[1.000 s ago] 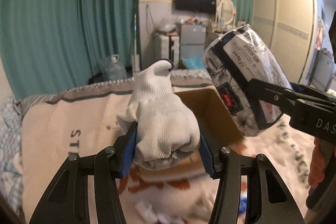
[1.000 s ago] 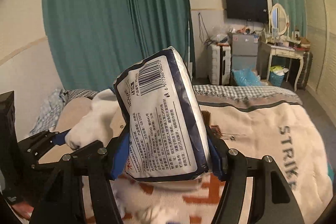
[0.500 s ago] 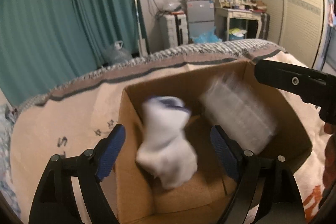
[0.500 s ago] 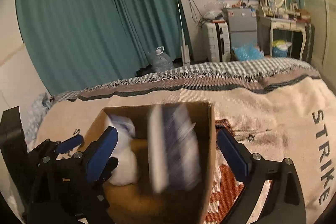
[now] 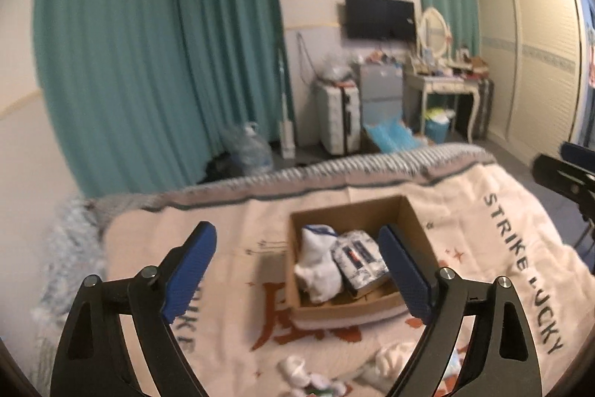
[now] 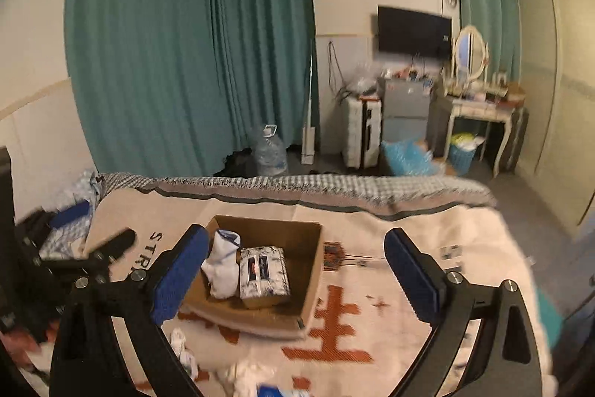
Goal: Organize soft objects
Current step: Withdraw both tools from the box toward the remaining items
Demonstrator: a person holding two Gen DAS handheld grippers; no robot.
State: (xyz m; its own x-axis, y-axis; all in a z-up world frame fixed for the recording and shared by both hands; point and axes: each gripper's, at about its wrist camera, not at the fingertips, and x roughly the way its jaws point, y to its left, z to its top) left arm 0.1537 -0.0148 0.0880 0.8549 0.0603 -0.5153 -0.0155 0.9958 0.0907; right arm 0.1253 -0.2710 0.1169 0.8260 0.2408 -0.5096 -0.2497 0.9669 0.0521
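An open cardboard box (image 5: 412, 218) (image 6: 312, 270) sits on the bed blanket. Inside lie a white sock bundle (image 5: 318, 266) (image 6: 222, 266) and a floral tissue pack (image 5: 359, 263) (image 6: 263, 270), side by side. My left gripper (image 5: 297, 270) is open and empty, held high above and in front of the box. My right gripper (image 6: 293, 270) is open and empty, also raised above the box. Loose white soft items (image 5: 301, 373) (image 6: 182, 348) lie on the blanket in front of the box.
The cream blanket (image 5: 483, 248) with dark and orange lettering covers the bed. Beyond the bed's far edge stand teal curtains (image 6: 186, 62), a water jug (image 6: 269, 151), a suitcase (image 6: 362, 133) and a dressing table (image 6: 479, 106).
Both grippers opened and dropped the sock bundle and the tissue pack into the box. Both grippers then rose and pulled back from the box.
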